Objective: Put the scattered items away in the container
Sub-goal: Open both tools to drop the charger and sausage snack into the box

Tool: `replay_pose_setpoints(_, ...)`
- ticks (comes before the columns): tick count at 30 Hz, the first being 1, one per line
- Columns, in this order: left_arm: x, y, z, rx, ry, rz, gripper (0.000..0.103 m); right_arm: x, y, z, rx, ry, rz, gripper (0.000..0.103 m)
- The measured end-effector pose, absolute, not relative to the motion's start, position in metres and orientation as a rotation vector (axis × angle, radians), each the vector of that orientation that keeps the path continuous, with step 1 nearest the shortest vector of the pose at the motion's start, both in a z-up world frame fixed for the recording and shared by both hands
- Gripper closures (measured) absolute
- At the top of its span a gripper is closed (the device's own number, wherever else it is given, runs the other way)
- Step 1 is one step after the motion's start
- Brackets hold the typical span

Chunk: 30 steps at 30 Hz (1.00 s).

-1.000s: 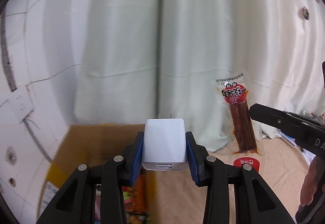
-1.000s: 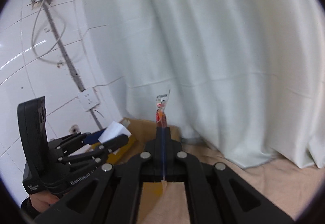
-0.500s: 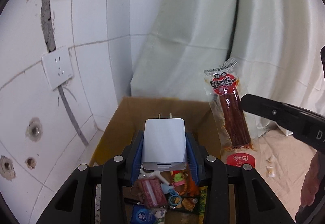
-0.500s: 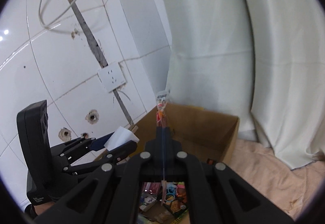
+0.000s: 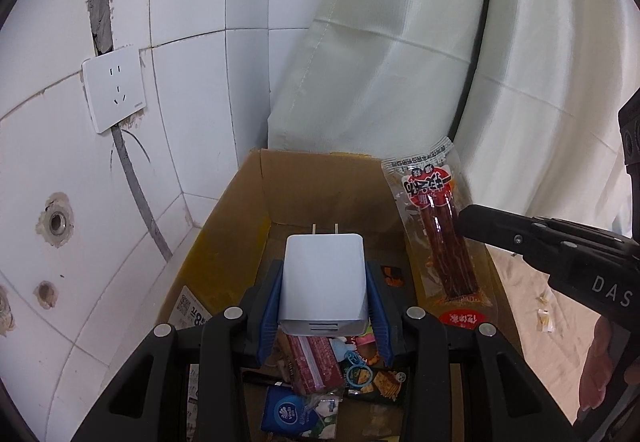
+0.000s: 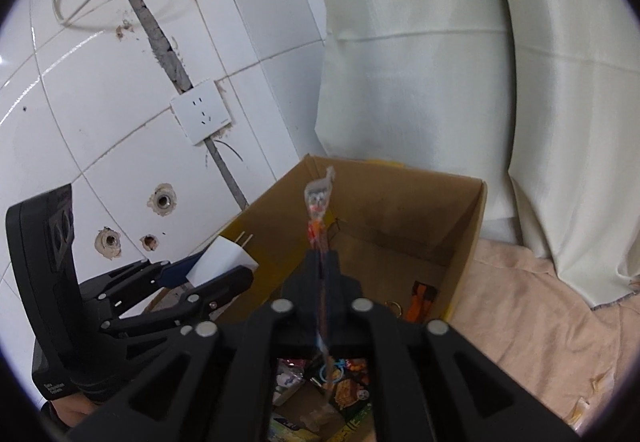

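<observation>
My left gripper [image 5: 324, 294] is shut on a white plug adapter [image 5: 323, 284], prongs pointing forward, held over the open cardboard box [image 5: 320, 181]. My right gripper [image 6: 322, 270] is shut on a clear snack packet of red-brown sticks [image 5: 436, 238], which shows edge-on as a thin strip in the right wrist view, snack packet [image 6: 318, 209]. Both items hang above the box [image 6: 400, 201], whose bottom holds several packets and small items. The left gripper with the adapter [image 6: 224, 260] shows at the left of the right wrist view.
A white tiled wall with a socket [image 5: 114, 93] and drill holes stands left of the box. A pale curtain [image 5: 400, 61] hangs behind it. Peach cloth [image 6: 520, 322] covers the floor to the right. A hand [image 5: 604, 366] holds the right gripper.
Both grippers have swung left and tilted down, from facing the curtain to hanging over the open box, each still holding its item. The box's contents have come into view.
</observation>
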<state>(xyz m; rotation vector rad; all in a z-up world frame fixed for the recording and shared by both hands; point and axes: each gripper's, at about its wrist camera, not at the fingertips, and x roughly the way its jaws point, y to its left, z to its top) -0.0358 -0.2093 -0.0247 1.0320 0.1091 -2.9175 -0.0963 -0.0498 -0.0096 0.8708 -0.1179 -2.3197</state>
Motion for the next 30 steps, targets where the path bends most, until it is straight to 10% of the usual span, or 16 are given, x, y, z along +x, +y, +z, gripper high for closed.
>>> replay_pose_setpoints(3,-0.035,-0.21,-0.025,1.04,0.119,-2.914,0.063,-0.096,-0.045,-0.008,0.86,-0.153,-2.346,0.026)
replay_pose_setpoints(19,-0.047,-0.198,-0.034,1.139,0.064,-2.872,0.062,-0.079,0.0,0.002,0.802,-0.2,-2.458,0.023)
replay_pose_setpoints(21,-0.051,-0.194,-0.038,1.167,0.029,-2.845,0.048,-0.076,0.011,0.001,0.804,-0.201,-2.475,0.023)
replay_pose_setpoints(23,-0.051,-0.191,-0.036,1.139,0.024,-2.843,0.001,-0.074,0.022,0.0,0.8,-0.221,-2.491,0.022)
replay_pose_setpoints(30,-0.048,-0.178,-0.017,1.046,0.059,-2.903,0.0,-0.069,0.061,0.003,0.781,-0.278,-2.553,0.021)
